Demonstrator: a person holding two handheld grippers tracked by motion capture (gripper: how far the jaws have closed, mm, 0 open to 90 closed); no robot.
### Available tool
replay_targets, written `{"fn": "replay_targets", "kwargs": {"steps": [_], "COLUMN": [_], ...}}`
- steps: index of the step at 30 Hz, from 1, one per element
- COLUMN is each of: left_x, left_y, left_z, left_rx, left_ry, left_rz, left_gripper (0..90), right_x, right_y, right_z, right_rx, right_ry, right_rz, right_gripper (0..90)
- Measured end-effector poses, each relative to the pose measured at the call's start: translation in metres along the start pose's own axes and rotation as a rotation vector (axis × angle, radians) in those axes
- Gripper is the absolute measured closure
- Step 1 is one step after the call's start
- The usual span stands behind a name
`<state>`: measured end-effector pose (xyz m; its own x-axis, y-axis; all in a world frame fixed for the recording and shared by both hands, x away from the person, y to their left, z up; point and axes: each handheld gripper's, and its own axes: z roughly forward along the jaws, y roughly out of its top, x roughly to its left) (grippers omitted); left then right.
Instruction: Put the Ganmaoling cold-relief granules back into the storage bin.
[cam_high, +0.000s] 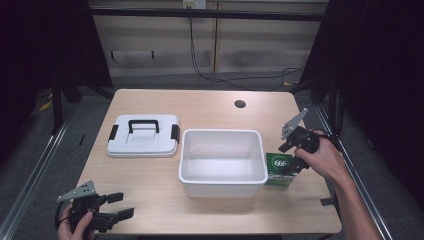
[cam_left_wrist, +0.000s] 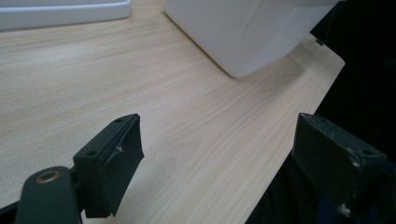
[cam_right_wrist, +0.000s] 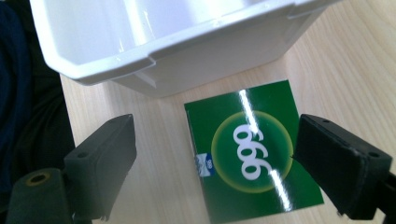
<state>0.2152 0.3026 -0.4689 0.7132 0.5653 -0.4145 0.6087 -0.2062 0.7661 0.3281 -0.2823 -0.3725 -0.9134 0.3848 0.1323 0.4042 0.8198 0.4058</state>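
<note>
A green box printed with "666" lies flat on the table just right of the white tub. My right gripper hovers over the green box, open, with one jaw left of it and the other over its right edge. The white tub is empty and sits beyond the box in the right gripper view. My left gripper is open at the table's front left corner, nothing between its jaws. In the left gripper view the left gripper points across bare wood toward the tub.
A white lid with a black handle and black clips lies left of the tub. The lid's edge is visible in the left gripper view. A round cable hole sits near the table's far edge. Dark frame posts flank the table.
</note>
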Motion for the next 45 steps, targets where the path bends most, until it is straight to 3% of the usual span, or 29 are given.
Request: {"fn": "replay_targets", "kwargs": {"steps": [10,15,16,21,26,31,34,41,45], "left_x": [0.001,0.001,0.001,0.001,0.001,0.002,0.002,0.001,0.001], "left_y": [0.0,0.0,0.0,0.0,0.0,0.0,0.0,0.0,0.0], "left_z": [0.0,0.0,0.0,0.0,0.0,0.0,0.0,0.0,0.0], "left_rx": [0.002,0.002,0.004,0.004,0.003,0.0,-0.001,0.002,-0.001], "left_ry": [-0.002,-0.002,-0.003,-0.003,-0.012,-0.01,-0.009,-0.012,-0.013], "left_rz": [0.001,-0.002,0.003,0.002,0.001,-0.003,-0.001,0.002,-0.001], "left_gripper": [16.0,16.0,16.0,16.0,16.0,16.0,16.0,16.0,16.0], "right_x": [-0.011,-0.015,-0.017,-0.017,-0.019,-0.02,-0.02,-0.017,-0.017], "right_y": [0.004,0.005,0.007,0.012,0.016,0.017,0.017,0.015,0.015], "right_z": [0.008,0.014,0.019,0.025,0.033,0.039,0.045,0.053,0.055], "right_rx": [0.077,0.147,0.182,0.21,0.277,0.291,0.327,0.398,0.394], "right_ry": [-0.015,-0.023,-0.03,-0.027,-0.014,-0.023,-0.017,-0.024,-0.035], "right_rz": [-0.017,-0.05,-0.064,-0.098,-0.131,-0.154,-0.179,-0.172,-0.189], "right_gripper": [9.8,8.7,8.7,8.7,8.7,8.7,8.7,9.4,12.2]}}
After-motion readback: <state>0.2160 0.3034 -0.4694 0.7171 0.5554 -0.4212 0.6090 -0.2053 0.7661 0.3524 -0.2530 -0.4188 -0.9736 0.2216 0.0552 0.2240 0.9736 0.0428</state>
